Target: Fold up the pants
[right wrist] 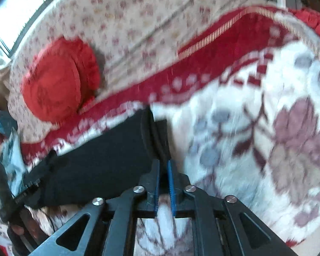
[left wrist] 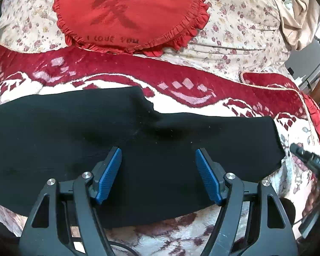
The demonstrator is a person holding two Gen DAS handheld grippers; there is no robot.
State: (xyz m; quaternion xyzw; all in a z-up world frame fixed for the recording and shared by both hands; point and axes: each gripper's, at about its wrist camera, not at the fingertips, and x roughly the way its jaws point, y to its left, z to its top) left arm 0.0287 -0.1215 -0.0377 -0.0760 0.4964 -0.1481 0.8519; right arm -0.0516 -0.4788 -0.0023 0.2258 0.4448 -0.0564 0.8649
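Floral blanket [left wrist: 234, 111] under black pants [left wrist: 74, 128]; left claw [left wrist: 158, 156] spread above; right claw [right wrist: 163, 164] pinching pants' end.

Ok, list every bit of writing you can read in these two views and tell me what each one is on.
"I LOVE YOU": stitched along the lower edge of the round red cushion, in the left wrist view.
One large dark character sits above it on the same cushion; it cannot be read with certainty.
White markings on the right gripper at the picture's right edge: too blurred to read.
Right wrist view: motion-blurred, nothing legible.
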